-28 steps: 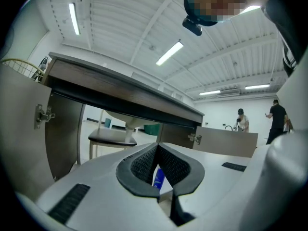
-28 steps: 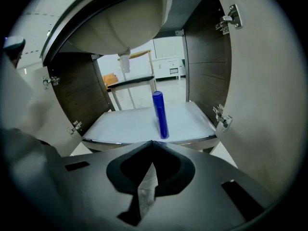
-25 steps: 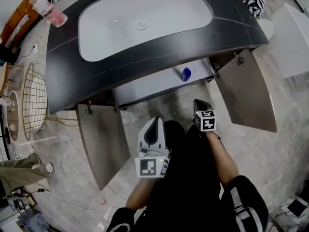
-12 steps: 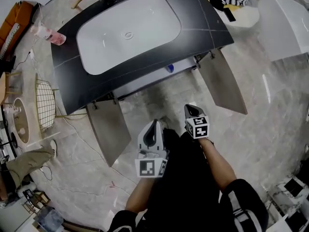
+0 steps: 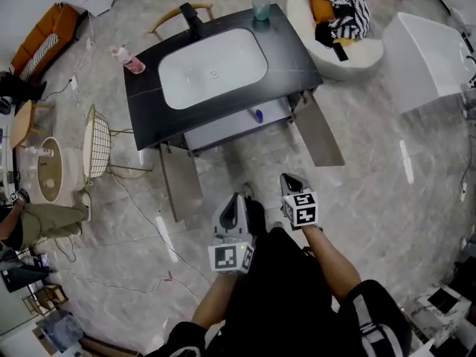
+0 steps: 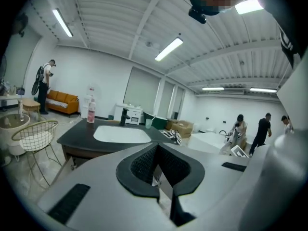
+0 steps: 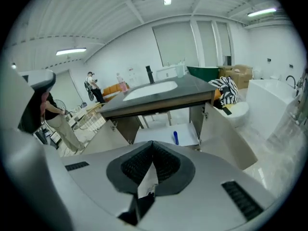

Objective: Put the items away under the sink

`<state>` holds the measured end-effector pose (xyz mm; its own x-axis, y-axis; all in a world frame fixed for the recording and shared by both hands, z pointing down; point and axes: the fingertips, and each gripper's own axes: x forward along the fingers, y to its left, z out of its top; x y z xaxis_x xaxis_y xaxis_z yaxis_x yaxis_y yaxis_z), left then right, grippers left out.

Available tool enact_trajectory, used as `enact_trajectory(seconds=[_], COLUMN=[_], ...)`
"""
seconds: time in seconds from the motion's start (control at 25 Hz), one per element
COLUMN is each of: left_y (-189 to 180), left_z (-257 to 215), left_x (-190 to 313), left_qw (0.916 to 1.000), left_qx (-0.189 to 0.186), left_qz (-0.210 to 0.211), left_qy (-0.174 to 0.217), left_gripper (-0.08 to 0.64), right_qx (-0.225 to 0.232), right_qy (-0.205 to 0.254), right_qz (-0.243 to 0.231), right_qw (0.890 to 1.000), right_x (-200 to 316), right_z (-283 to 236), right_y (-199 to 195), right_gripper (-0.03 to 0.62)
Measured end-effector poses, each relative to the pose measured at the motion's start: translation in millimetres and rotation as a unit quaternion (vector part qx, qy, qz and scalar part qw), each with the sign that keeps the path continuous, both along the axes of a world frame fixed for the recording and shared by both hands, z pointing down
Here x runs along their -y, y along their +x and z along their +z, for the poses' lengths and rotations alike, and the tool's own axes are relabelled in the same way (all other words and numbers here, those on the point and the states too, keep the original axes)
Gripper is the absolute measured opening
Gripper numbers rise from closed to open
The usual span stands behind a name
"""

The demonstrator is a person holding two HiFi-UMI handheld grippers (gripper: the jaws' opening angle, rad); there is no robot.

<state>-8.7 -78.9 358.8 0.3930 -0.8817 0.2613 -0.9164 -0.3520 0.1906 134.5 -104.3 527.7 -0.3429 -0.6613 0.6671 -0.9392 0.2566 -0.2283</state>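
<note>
Blue item (image 5: 257, 115), head view: it lies on the white shelf (image 5: 223, 129) under the sink (image 5: 213, 68), between the two cabinet doors (image 5: 182, 192), which stand wide open. It is too small here to tell bottle from tube. A pink bottle (image 5: 132, 62) and a cup (image 5: 260, 7) stand on the dark counter (image 5: 149, 110), at opposite ends, not yet put away. The left gripper (image 5: 236, 199) and right gripper (image 5: 291, 181) are held side by side above the floor, well apart from the cabinet.

Left gripper view: the jaws are pressed together with nothing between them. Beyond them are the counter, the pink bottle and the cup.

Right gripper view: the jaws likewise meet, empty. The blue item lies lengthwise on the shelf, near its right side.

Handling, as judged:
- The blue item looks small, light and smooth. It would probably roll if nudged and is best pinched across the middle of its body.
- The pink bottle appears to be light plastic. It should be gripped round the body, below the top, and kept upright.
- The cup may be brittle and should be held low on its wall.
</note>
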Motion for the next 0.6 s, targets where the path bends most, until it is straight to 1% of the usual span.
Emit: enact_trajectory(seconds=[0.12,0.28,0.4,0.6], left_y=[3,2,1,-5], left_z=[-48,-104,-136,-174], left_x=[-33,-79,-113,-159], left_qw=[0.9999,0.9991,0.9989,0.9978], left_qx=[0.006,0.01,0.009,0.006], left_qz=[-0.01,-0.022,-0.021,-0.024], left_qy=[0.011,0.035,0.042,0.061], left_gripper=[0.015,0.015,0.015,0.015], right_qx=[0.008,0.022,0.033,0.057], right_qy=[0.017,0.044,0.077,0.116], right_qz=[-0.004,-0.027,-0.03,-0.031], right_qw=[1.0,0.998,0.996,0.991], right_x=[-28,-71,-105,-156], right_z=[-56,-125,-179,-239], right_y=[5,-2,-6,-15], right_gripper=[0.011,0.011,0.011,0.011])
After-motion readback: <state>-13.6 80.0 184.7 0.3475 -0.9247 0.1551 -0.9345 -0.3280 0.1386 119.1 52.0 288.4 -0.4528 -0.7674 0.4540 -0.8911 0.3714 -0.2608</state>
